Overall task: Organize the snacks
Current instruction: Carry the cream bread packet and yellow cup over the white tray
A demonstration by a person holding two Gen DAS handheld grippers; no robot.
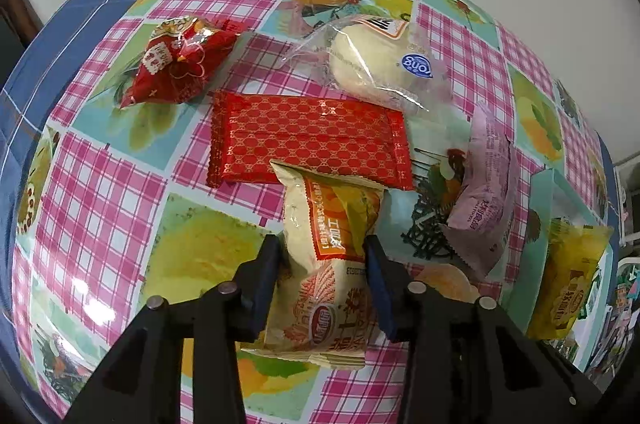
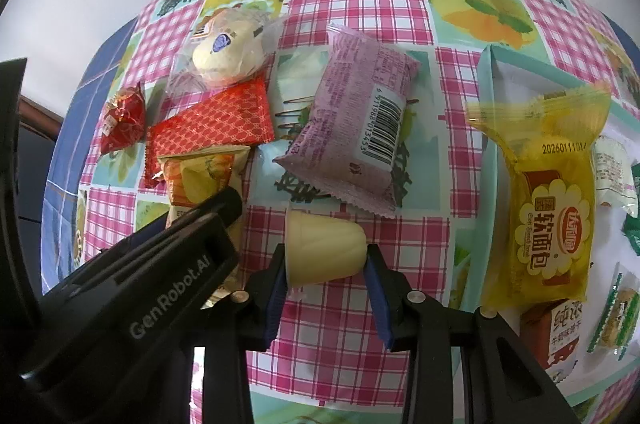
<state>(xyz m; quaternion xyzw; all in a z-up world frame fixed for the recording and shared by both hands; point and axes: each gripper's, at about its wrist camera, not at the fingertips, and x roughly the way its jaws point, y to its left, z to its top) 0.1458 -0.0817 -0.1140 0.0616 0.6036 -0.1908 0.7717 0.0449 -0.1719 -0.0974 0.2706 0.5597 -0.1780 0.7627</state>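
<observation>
My left gripper (image 1: 323, 260) is shut on a cream and orange snack bag (image 1: 328, 264), which also shows in the right wrist view (image 2: 200, 176). My right gripper (image 2: 326, 264) is shut on a pale yellow pudding cup (image 2: 324, 248) lying on its side. On the table lie a flat red packet (image 1: 308, 140), a red pouch (image 1: 176, 60), a clear-wrapped white bun (image 1: 376, 60) and a pink packet (image 2: 356, 120). A yellow bread packet (image 2: 548, 200) leans over the rim of a light blue box (image 2: 490, 92).
The table has a pink plaid and fruit-print cloth (image 1: 100, 192). The box at the right holds several other snacks, among them a red-brown carton (image 2: 554, 332) and a green packet (image 2: 614, 316). A white wall is behind the table.
</observation>
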